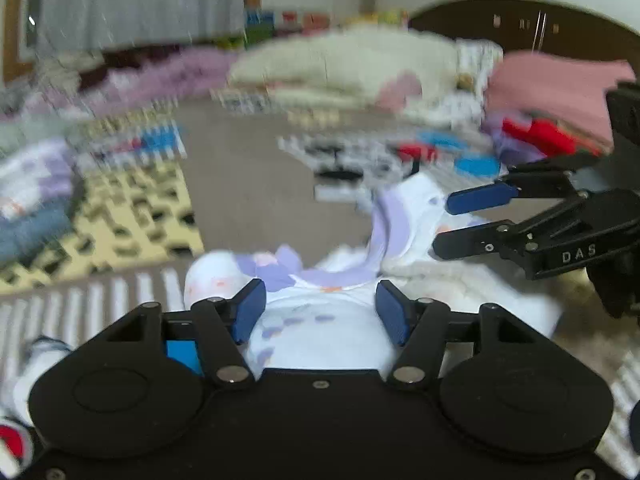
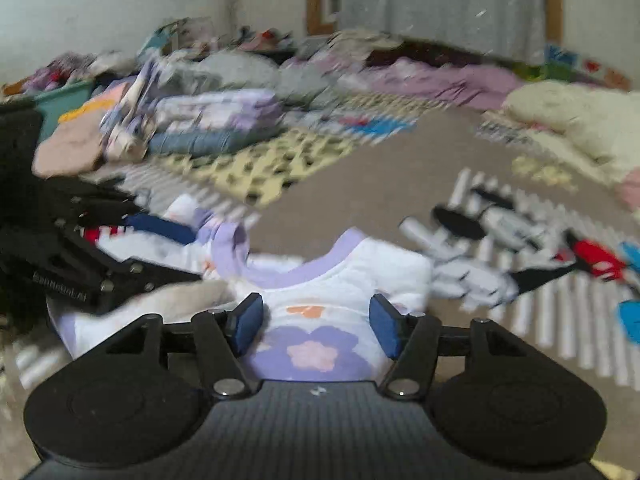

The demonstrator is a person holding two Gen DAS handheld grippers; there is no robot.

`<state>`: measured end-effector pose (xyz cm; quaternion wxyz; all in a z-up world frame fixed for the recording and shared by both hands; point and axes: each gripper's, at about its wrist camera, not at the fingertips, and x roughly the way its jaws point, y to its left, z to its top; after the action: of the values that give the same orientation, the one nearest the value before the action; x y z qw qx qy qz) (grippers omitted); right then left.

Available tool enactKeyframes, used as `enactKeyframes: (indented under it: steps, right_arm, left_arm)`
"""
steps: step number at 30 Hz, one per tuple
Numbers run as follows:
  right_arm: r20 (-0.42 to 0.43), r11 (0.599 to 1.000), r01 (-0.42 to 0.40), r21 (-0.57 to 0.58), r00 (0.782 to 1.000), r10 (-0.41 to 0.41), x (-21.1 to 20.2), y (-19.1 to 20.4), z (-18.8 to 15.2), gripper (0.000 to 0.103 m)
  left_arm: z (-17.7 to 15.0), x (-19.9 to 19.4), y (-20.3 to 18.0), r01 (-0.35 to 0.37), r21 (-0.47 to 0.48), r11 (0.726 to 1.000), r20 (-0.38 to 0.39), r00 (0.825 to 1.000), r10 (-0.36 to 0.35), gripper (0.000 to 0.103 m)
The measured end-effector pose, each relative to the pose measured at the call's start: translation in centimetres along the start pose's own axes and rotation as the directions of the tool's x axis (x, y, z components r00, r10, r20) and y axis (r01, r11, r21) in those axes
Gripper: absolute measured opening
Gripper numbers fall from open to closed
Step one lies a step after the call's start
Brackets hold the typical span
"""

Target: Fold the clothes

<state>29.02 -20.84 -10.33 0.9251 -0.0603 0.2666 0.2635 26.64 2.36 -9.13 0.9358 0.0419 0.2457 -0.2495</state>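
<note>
A bed [image 2: 360, 184] covered by one brown spread with cartoon prints fills both views, blurred by motion. Around its edges lie heaps of laundry: one cream fluffy blanket [image 1: 340, 68] near the dark headboard [image 1: 520, 24], one pink folded pile [image 1: 560, 88] beside it, one lilac cloth [image 2: 440, 80] along the far side, and one stack of folded clothes [image 2: 212, 124] with blue denim at the bottom, on a yellow patterned cloth [image 2: 272, 164].

Closest to the cameras lies one small white shirt [image 2: 316, 316] with a lilac collar and lilac and pink flower prints. It rests on the bed, partly over a cream fleecy garment [image 1: 460, 280], its collar raised and rumpled.

Two grippers work over it. The left gripper [image 1: 320, 308] hovers low above one end of the shirt, jaws apart, with white fabric showing between the two blue pads [image 1: 248, 312] but not pinched by them. The right gripper [image 2: 316, 320] sits above the collar end, jaws likewise apart, the flower print visible in the gap and the pads clear of the cloth. Each gripper also appears at the edge of the other's view, spread open beside the shirt
</note>
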Motion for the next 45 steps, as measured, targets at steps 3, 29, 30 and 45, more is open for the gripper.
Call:
enactKeyframes:
  steps: [3,29,30,45]
  right_arm:
    - [0.089,0.997,0.033,-0.067,0.996,-0.027,-3.6,1.5,0.1,0.059]
    - [0.08,0.989,0.031,0.146,0.996,-0.043,-4.4,1.5,-3.7,0.068]
    - [0.109,0.982,0.036,0.185,0.992,-0.057,-5.4,1.3,-3.8,0.069]
    - [0.089,0.648,-0.132,0.75,0.991,0.099,-2.7,-4.4,-7.8,0.079]
  left_arm:
    - [-0.5,-3.4,-1.6,-0.012,0.015,1.0,0.052,0.999,0.011,0.061]
    - [-2.9,-3.9,-2.2,0.01,-0.145,0.989,0.042,0.999,-0.004,0.071]
    - [-2.9,-4.7,-2.0,-0.003,-0.185,0.983,0.059,0.998,0.014,0.071]
    - [-5.4,-3.1,3.3,0.004,-0.684,0.729,0.029,0.999,0.022,0.074]
